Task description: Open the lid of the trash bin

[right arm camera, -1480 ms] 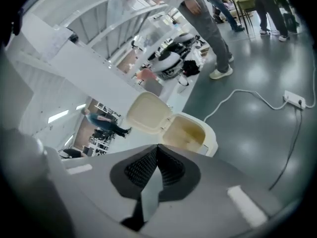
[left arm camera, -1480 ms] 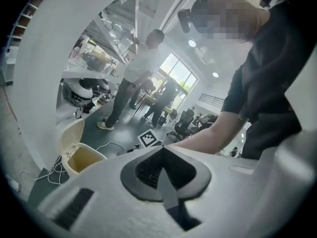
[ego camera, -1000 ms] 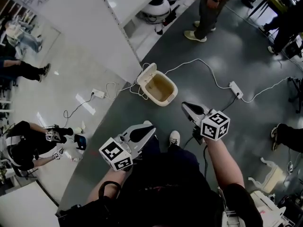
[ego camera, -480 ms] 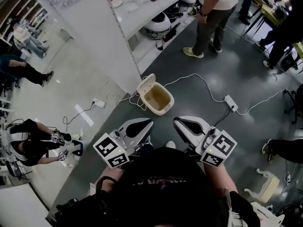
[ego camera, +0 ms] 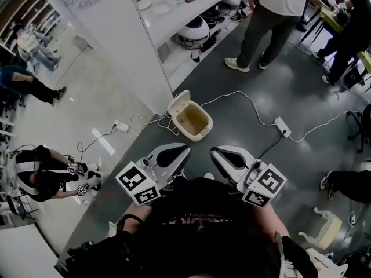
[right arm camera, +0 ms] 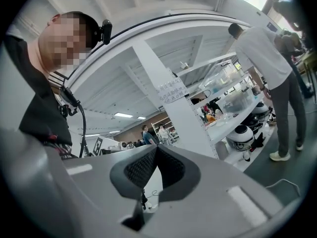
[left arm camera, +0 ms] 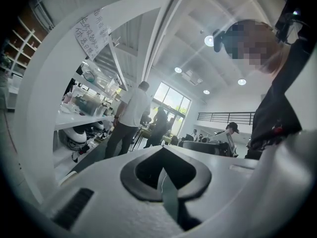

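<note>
In the head view a small cream trash bin (ego camera: 194, 122) stands on the grey floor, its lid (ego camera: 179, 101) tipped up at the bin's back left so the empty inside shows. My left gripper (ego camera: 181, 149) and right gripper (ego camera: 215, 152) are held side by side close below the camera, well short of the bin and apart from it. Both are shut with nothing between the jaws. The left gripper view has its closed jaws (left arm camera: 162, 151) pointing level across the room, and the right gripper view shows its closed jaws (right arm camera: 156, 149) likewise. Neither gripper view shows the bin.
A white shelf unit (ego camera: 174, 16) with round white appliances (ego camera: 195, 26) under it stands behind the bin. White cables and a power strip (ego camera: 282, 126) cross the floor to the right. A person (ego camera: 272, 16) stands at the back right. A glossy wall panel (ego camera: 87, 114) lies left.
Both grippers have risen toward the camera and drawn closer together, the right one swinging left. The bin stays put with its lid up.
</note>
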Action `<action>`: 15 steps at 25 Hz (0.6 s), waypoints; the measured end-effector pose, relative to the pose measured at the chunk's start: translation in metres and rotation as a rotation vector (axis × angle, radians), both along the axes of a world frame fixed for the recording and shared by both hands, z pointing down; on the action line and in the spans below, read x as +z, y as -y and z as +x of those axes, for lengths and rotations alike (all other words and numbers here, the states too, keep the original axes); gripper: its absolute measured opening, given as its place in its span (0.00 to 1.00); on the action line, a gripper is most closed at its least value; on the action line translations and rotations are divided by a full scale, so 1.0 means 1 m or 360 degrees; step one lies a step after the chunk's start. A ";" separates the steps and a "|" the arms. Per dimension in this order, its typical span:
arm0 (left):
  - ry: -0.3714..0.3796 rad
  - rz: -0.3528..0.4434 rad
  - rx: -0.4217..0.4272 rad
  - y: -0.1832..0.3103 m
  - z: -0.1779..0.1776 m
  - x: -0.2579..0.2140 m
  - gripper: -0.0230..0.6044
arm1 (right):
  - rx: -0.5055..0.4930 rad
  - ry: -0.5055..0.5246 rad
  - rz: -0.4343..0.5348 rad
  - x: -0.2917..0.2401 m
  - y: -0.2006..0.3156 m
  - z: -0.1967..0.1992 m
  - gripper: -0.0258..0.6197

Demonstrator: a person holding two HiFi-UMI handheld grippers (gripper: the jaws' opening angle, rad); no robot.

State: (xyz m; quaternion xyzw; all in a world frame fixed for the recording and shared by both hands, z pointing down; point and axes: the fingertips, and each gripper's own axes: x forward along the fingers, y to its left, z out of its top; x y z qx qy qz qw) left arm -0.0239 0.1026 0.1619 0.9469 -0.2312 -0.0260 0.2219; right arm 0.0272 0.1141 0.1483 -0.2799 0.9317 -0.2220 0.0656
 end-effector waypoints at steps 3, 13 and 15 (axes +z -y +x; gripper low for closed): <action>0.0006 -0.0008 -0.0002 0.000 0.001 0.003 0.04 | 0.0007 0.0024 -0.0029 0.003 0.002 0.002 0.05; -0.0018 -0.0060 -0.0023 0.007 -0.005 0.008 0.04 | -0.0026 0.0058 -0.0095 0.010 0.009 -0.002 0.05; -0.0016 -0.0060 -0.0012 0.011 -0.005 0.008 0.04 | -0.0026 0.0065 -0.0116 0.012 0.013 -0.004 0.05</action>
